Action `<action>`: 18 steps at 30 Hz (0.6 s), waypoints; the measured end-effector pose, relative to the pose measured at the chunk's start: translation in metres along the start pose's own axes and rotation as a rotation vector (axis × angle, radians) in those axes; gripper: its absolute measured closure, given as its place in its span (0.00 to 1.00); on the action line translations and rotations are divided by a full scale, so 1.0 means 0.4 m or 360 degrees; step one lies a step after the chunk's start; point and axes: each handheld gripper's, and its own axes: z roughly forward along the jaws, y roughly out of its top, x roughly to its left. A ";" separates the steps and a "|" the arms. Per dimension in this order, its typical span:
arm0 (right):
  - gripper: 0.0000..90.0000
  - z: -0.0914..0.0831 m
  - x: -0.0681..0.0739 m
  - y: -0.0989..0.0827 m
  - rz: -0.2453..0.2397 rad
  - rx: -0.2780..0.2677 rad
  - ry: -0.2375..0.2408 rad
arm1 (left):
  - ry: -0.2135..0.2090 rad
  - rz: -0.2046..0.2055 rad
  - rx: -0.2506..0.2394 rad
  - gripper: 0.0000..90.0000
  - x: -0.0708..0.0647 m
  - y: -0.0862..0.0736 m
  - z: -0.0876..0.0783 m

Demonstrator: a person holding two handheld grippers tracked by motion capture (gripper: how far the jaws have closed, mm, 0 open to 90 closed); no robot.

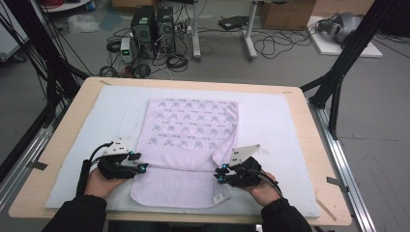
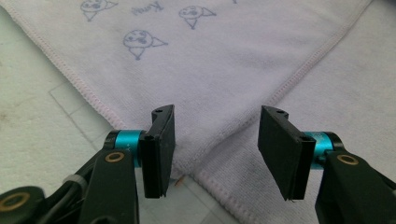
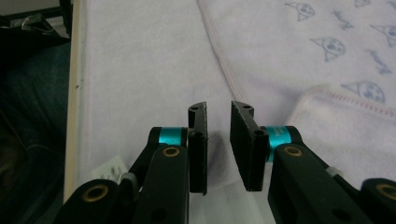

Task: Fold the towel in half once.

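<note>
Pale lilac printed terry towel [image 1: 188, 145] lay on the padded tabletop [image 1: 270, 121], near edge half folded; left tongs [image 2: 215, 149] gaped empty over its corner, right tongs [image 3: 218, 149] narrowly parted, empty.

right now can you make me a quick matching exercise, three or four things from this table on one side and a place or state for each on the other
Things:
1. left gripper
2. right gripper
3. towel
4. white label

Places or states:
A. near edge folded up over itself
B. jaws wide apart over a folded corner
C. on the towel's near right corner
D. jaws narrowly apart, nothing between them

Pairs: 1-B, 2-D, 3-A, 4-C
</note>
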 end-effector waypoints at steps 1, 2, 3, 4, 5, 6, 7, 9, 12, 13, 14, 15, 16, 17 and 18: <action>0.85 -0.008 0.003 -0.012 0.0000 0.0007 -0.0001 | 0.0002 0.0002 0.0000 0.51 0.000 0.000 0.000; 0.85 -0.016 0.006 -0.025 0.0010 0.0014 -0.0010 | 0.0004 -0.0003 -0.0003 0.51 0.000 0.000 -0.001; 0.85 -0.026 0.009 -0.038 0.0020 0.0006 -0.0023 | 0.0001 -0.0003 -0.0001 0.51 0.000 0.000 -0.002; 0.85 -0.036 0.011 -0.051 0.0044 -0.0022 -0.0021 | 0.0003 -0.0002 0.0000 0.52 0.001 0.000 -0.001; 0.85 -0.046 0.011 -0.062 0.0063 -0.0043 -0.0022 | 0.0007 -0.0006 -0.0002 0.52 0.000 -0.001 0.000; 0.85 -0.054 0.012 -0.071 0.0077 -0.0050 -0.0032 | 0.0006 -0.0003 0.0004 0.52 0.000 -0.001 0.001; 0.84 -0.059 0.012 -0.079 0.0085 -0.0052 -0.0028 | 0.0008 0.0002 0.0005 0.51 -0.001 0.000 0.002; 0.79 -0.058 0.013 -0.092 0.0090 -0.0024 -0.0002 | 0.0012 0.0002 0.0009 0.51 -0.002 0.001 0.002; 0.76 -0.040 0.022 -0.099 0.0088 0.0009 0.0038 | 0.0009 0.0000 0.0006 0.51 -0.002 0.000 0.002; 0.76 -0.032 0.024 -0.099 0.0091 0.0009 0.0050 | 0.0010 0.0001 0.0006 0.51 -0.002 0.000 0.002; 0.77 -0.025 0.025 -0.097 0.0094 -0.0003 0.0067 | 0.0009 -0.0001 0.0006 0.51 -0.003 0.000 0.003; 0.77 -0.017 0.027 -0.093 0.0094 -0.0004 0.0081 | 0.0009 0.0000 0.0006 0.51 -0.002 0.000 0.003; 0.77 -0.008 0.029 -0.087 0.0083 0.0004 0.0086 | 0.0007 0.0001 0.0006 0.51 -0.002 0.000 0.003; 0.77 0.002 0.031 -0.078 0.0068 0.0003 0.0094 | 0.0008 -0.0001 0.0005 0.51 -0.003 0.000 0.003; 0.77 0.011 0.033 -0.068 0.0064 0.0006 0.0107 | 0.0006 0.0002 0.0004 0.51 -0.002 0.000 0.002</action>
